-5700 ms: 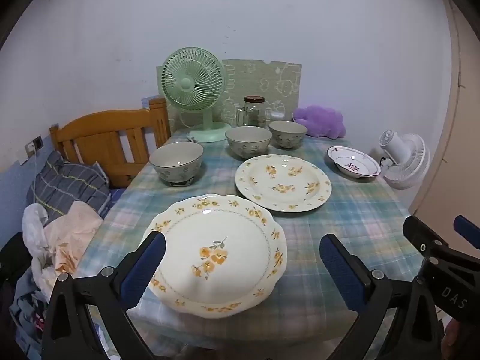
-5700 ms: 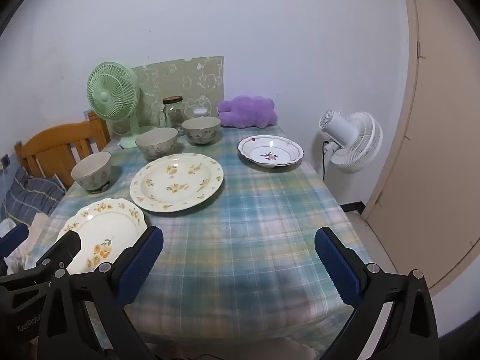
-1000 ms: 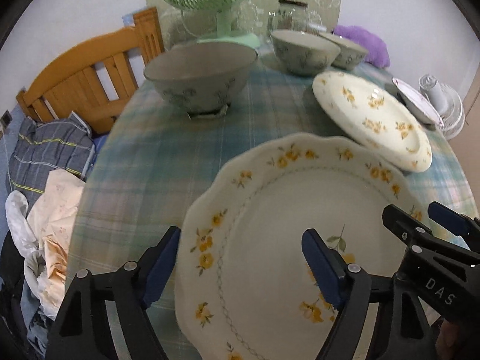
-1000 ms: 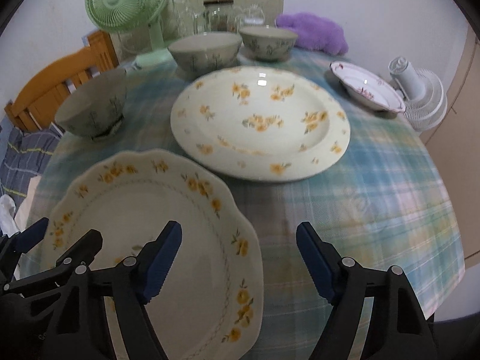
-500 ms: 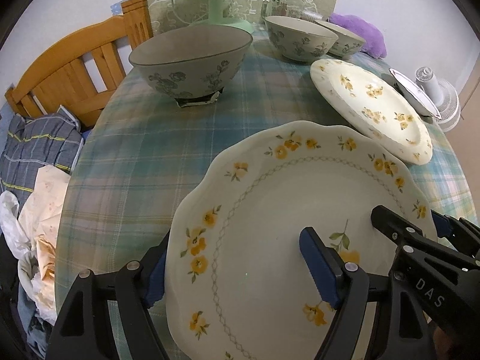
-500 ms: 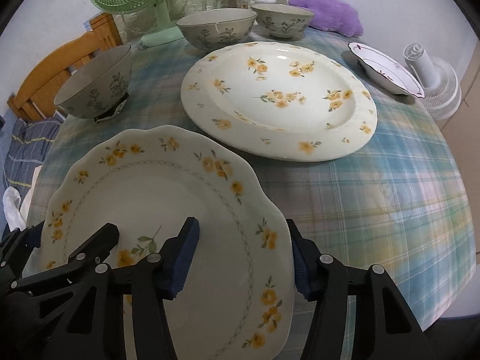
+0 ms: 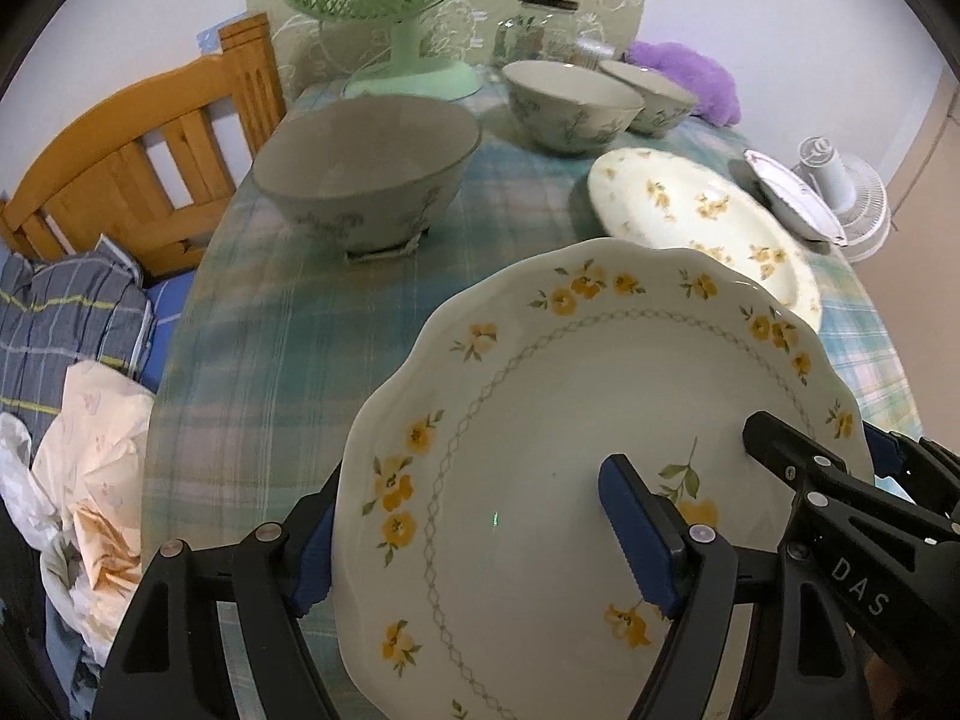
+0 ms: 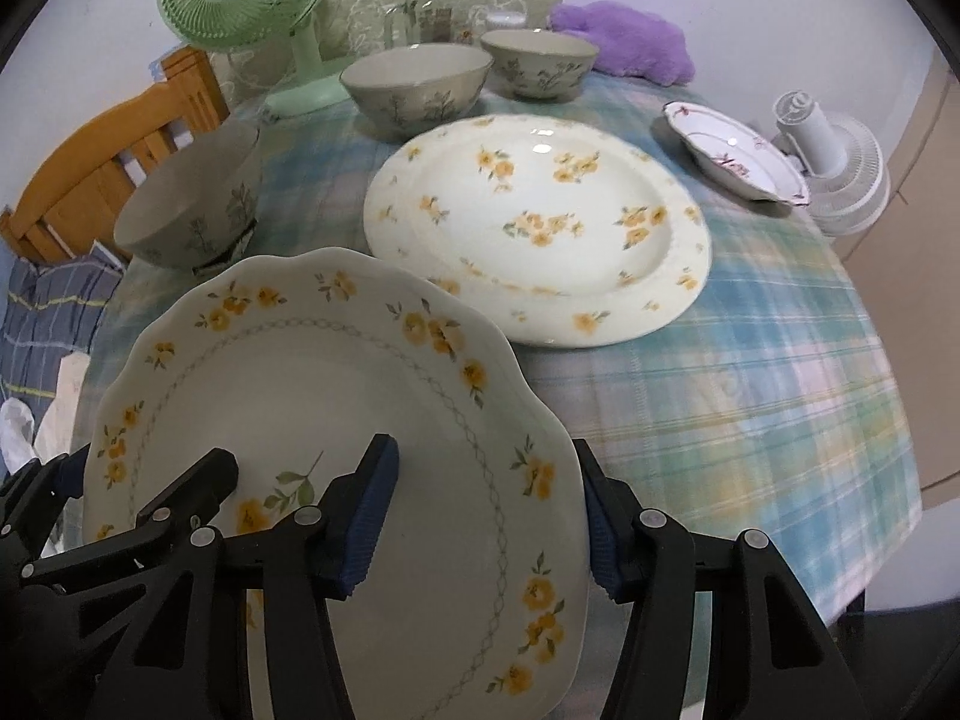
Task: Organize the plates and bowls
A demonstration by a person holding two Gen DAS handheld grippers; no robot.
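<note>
Plate (image 7: 540,420) edges hide one finger of each gripper, so contact stays unclear. My left tongs (image 7: 480,528) and right tongs (image 8: 480,516) straddle its opposite rims. Beyond it, three bowls (image 8: 414,90) look empty.

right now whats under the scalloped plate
Each hand-held gripper has one finger below the scalloped plate: the left at its left rim, the right at its right rim. The plaid tablecloth shows around it; what lies directly beneath is covered.

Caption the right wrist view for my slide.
Both tongs grip the scalloped plate near the large floral plate.
</note>
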